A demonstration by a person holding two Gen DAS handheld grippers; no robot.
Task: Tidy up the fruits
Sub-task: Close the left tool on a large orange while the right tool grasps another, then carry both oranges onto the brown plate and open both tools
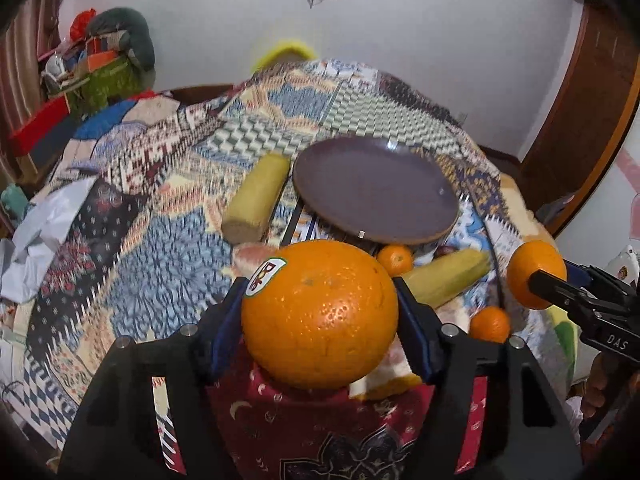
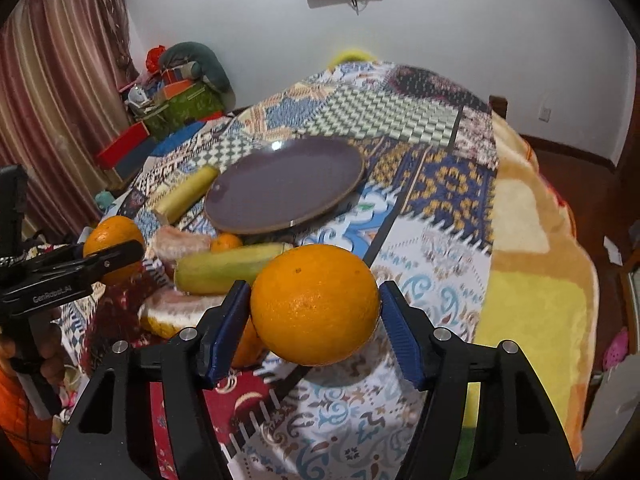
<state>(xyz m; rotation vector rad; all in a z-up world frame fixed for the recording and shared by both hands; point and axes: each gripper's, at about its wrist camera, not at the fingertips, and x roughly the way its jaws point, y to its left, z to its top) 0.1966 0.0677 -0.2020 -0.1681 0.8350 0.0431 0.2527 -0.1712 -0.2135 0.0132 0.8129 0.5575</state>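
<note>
My left gripper [image 1: 320, 308] is shut on a large orange with a Dole sticker [image 1: 320, 316] and holds it above the bed. My right gripper [image 2: 314, 308] is shut on a second orange [image 2: 316, 304], also held in the air; this orange shows at the right of the left wrist view [image 1: 528, 268]. A dark purple plate [image 1: 376, 192] lies empty on the patterned blanket ahead, also in the right wrist view [image 2: 284, 188]. Two small tangerines [image 1: 395, 259] [image 1: 490, 324], two corn cobs [image 1: 258, 196] [image 1: 444, 282] and pinkish fruit pieces [image 2: 180, 240] lie near the plate.
The patterned blanket [image 2: 440, 216] covers a bed. A pile of boxes and cushions [image 1: 100, 64] stands at the back left by a curtain [image 2: 48, 100]. Crumpled white paper [image 1: 40, 236] lies at the left edge. A wooden door [image 1: 580, 112] is at the right.
</note>
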